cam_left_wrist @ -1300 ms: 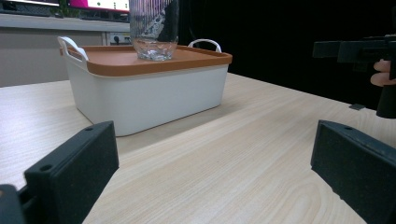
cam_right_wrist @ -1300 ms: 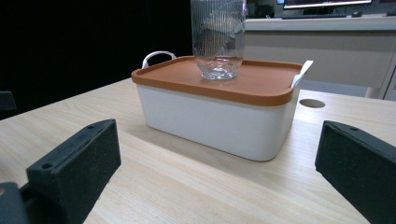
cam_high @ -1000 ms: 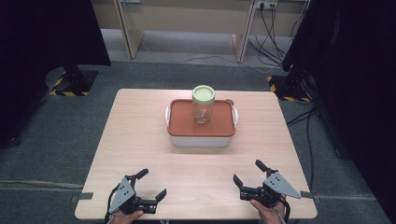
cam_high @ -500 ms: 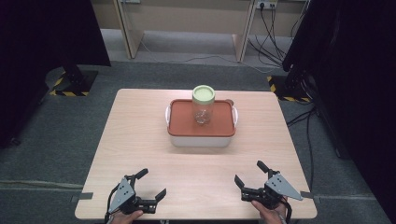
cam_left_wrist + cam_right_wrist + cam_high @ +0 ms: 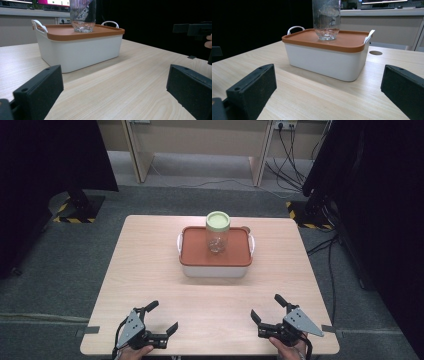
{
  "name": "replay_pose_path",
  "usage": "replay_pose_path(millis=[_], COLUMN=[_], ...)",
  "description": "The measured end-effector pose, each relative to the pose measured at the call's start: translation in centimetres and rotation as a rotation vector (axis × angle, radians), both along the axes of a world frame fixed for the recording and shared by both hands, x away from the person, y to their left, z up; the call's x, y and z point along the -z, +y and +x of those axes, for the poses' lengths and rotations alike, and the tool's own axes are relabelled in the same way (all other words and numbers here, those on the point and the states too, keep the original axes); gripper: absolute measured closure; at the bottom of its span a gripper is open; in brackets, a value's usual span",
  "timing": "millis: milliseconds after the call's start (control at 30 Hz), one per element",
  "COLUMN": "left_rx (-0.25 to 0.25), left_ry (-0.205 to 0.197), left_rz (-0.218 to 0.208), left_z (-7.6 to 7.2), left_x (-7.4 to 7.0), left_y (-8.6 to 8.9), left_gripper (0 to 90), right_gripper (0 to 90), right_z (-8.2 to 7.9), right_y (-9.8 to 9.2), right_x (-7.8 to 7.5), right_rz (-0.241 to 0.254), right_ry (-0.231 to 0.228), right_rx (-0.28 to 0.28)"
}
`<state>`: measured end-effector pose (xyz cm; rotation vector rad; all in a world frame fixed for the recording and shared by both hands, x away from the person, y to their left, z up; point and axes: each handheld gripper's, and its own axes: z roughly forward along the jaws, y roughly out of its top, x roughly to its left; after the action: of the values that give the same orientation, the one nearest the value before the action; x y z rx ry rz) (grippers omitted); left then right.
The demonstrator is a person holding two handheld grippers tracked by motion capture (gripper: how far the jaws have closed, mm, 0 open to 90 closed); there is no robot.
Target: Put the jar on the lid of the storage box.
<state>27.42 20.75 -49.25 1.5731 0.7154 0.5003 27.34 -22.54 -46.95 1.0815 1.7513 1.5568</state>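
A white box [image 5: 215,269] with an orange lid [image 5: 195,251] and white handles stands at the middle of the wooden table [image 5: 150,270]. On the lid stands a clear glass jar [image 5: 217,236] with a pale green cap [image 5: 218,219]. The box [image 5: 77,52] and jar base [image 5: 82,23] also appear in the left gripper view, and the box [image 5: 324,60] and jar [image 5: 326,18] in the right gripper view. My left gripper [image 5: 161,317] rests open near the table's front left edge. My right gripper [image 5: 267,307] rests open near the front right edge. Both hold nothing.
A round cable hole [image 5: 375,52] lies in the table behind the box. Dark curtains and black stands with hazard-striped bases [image 5: 75,212] flank the table. Cables [image 5: 290,150] trail on the floor at the back right. The other gripper [image 5: 197,28] appears at the right of the left gripper view.
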Motion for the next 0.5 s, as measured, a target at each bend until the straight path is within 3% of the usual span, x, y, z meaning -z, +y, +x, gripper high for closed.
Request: replay_pose_path(millis=[500], left_rx=[0.002], left_ry=[0.002], left_rz=[0.002], left_z=[0.01], left_x=[0.03], left_y=[-0.01], left_gripper=[0.2], right_gripper=[0.6], right_z=[-0.71], right_y=[-0.36], right_x=[0.31], right_rz=[-0.007], right_ry=[-0.003], right_rx=[0.005])
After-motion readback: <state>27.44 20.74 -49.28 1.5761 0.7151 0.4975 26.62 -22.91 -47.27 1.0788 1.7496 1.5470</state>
